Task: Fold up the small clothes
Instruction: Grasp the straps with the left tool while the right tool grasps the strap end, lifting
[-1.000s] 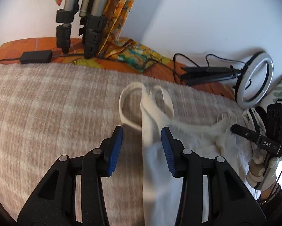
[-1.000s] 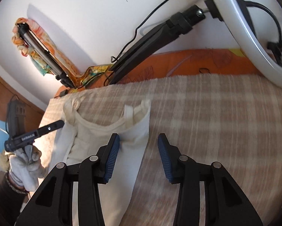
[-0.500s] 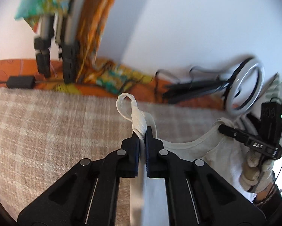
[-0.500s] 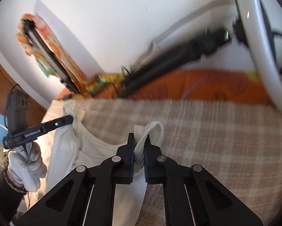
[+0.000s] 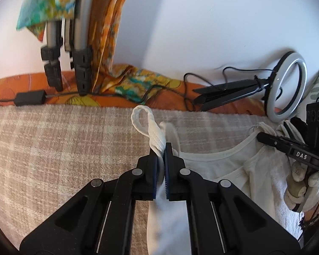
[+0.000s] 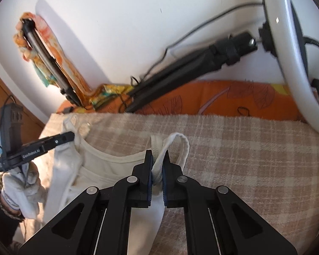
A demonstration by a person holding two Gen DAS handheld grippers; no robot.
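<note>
A small cream sleeveless top (image 5: pixel 219 170) lies on the checked beige blanket (image 5: pixel 53 148). My left gripper (image 5: pixel 161 155) is shut on the top's left shoulder strap (image 5: pixel 146 125), which loops up above the jaws. My right gripper (image 6: pixel 157 163) is shut on the right shoulder strap (image 6: pixel 180 146). The top (image 6: pixel 108 170) stretches between the two grippers with its neckline sagging. Each gripper shows in the other's view, held by a gloved hand: the right one (image 5: pixel 291 150) and the left one (image 6: pixel 36 146).
A ring light (image 5: pixel 287 93) on a black folded stand (image 5: pixel 229 93) lies at the blanket's far edge on orange bedding (image 6: pixel 223 99). Tripod legs (image 5: pixel 80 63) draped with patterned cloth lean on the white wall. A black power adapter (image 5: pixel 29 98) lies far left.
One second ago both grippers were open over the flat top. They closed on the two shoulder straps and have lifted them slightly off the blanket.
</note>
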